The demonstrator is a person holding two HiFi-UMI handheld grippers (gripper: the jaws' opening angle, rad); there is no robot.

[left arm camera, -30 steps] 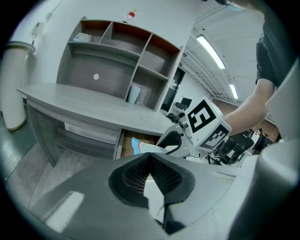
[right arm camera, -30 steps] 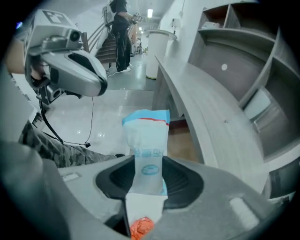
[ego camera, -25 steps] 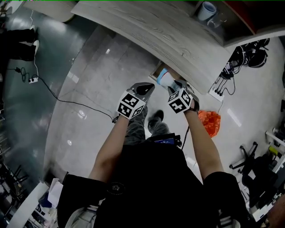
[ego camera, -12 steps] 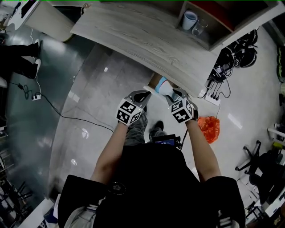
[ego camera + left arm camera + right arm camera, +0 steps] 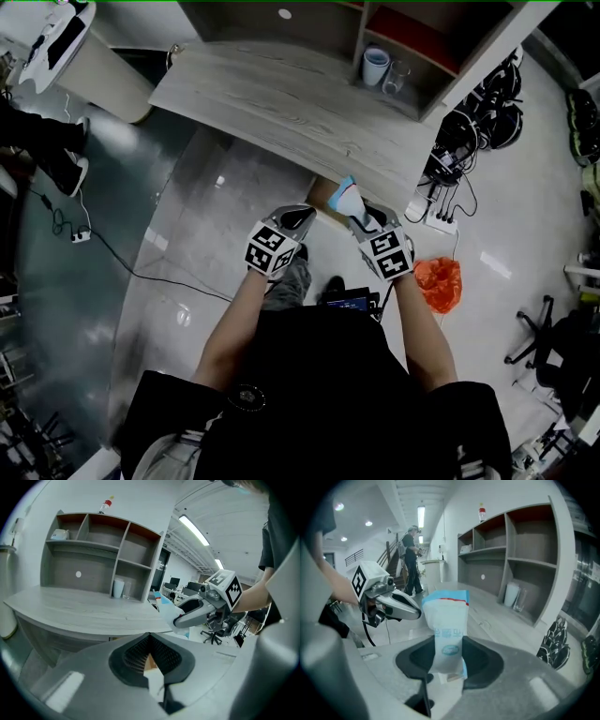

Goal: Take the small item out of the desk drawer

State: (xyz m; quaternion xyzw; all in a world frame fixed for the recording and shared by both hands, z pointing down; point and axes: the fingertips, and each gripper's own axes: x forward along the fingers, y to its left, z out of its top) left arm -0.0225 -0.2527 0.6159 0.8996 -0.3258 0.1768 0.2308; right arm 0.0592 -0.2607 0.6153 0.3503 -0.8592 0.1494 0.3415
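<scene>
The right gripper (image 5: 364, 220) clamps the lower end of the small packet (image 5: 446, 625), upright at its 12 o'clock above the drawer (image 5: 323, 194). The left gripper (image 5: 302, 217) is closed and empty. The packet appears light, soft and crushable: grip its flat body gently

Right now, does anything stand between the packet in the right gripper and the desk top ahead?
Nothing visible does. The right gripper grips the packet at the desk's edge; the desk top ahead is bare, and the left gripper is off to one side.
</scene>
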